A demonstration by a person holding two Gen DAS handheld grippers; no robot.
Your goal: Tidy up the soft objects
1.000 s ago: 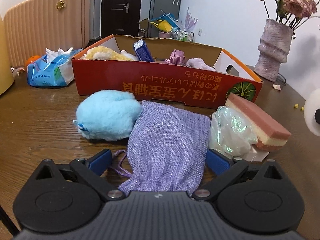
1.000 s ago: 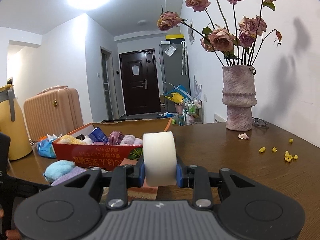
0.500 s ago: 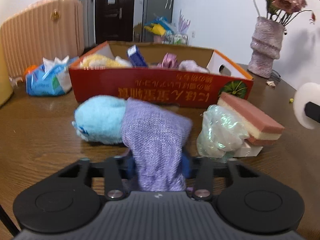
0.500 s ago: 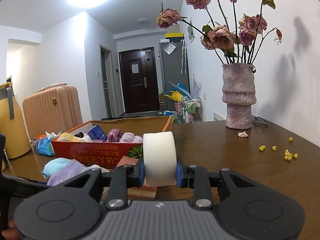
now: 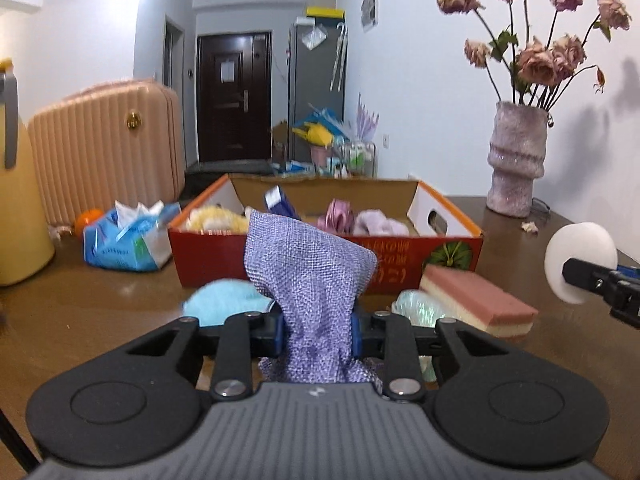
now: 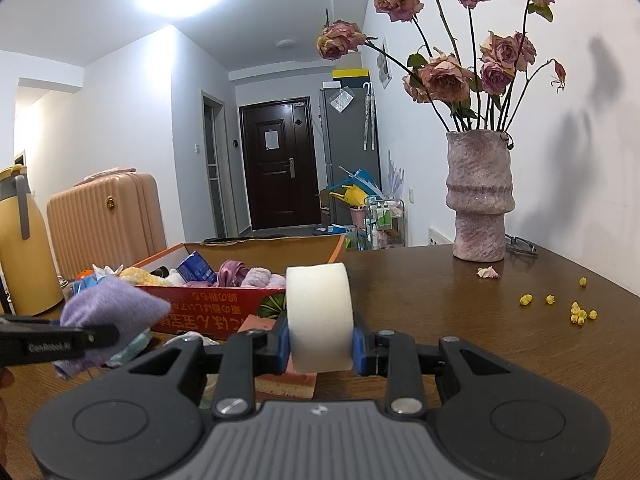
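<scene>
The left gripper (image 5: 318, 330) is pinched tight on a purple woven pouch (image 5: 308, 280), its blue pads pressing the cloth from both sides; the pouch hangs clear of the wooden table (image 5: 100, 312), its upper end flopping up in front of the red cardboard box (image 5: 208, 258); seen from the right wrist, the same pouch (image 6: 108, 312) bulges above the black finger (image 6: 60, 342) of that gripper, off to the left. The right gripper (image 6: 320, 340) is clamped on a white foam roll (image 6: 319, 316), held upright between its blue pads above the tabletop; from the left wrist that roll (image 5: 580, 262) shows at the far right edge, level with the box front. Just beyond the left gripper, on the table, lie a light blue fluffy toy (image 5: 228, 302), a crumpled iridescent bag (image 5: 420, 308) and a pink and cream sponge (image 5: 476, 300), all in a row close before the box; the sponge sits just beside the bag. Inside the box lie a yellow plush thing (image 5: 218, 220), a small blue packet (image 5: 280, 204), a pink ribbon-like bundle (image 5: 338, 220) and a pale lilac fluffy piece (image 5: 380, 224). Left of the box sits a blue tissue pack (image 5: 128, 240); far right, near the wall, stands a mauve vase (image 5: 516, 164) of dried roses, with a few yellow crumbs (image 6: 576, 312) scattered on the table nearby; a peach suitcase (image 5: 104, 152) stands behind.
</scene>
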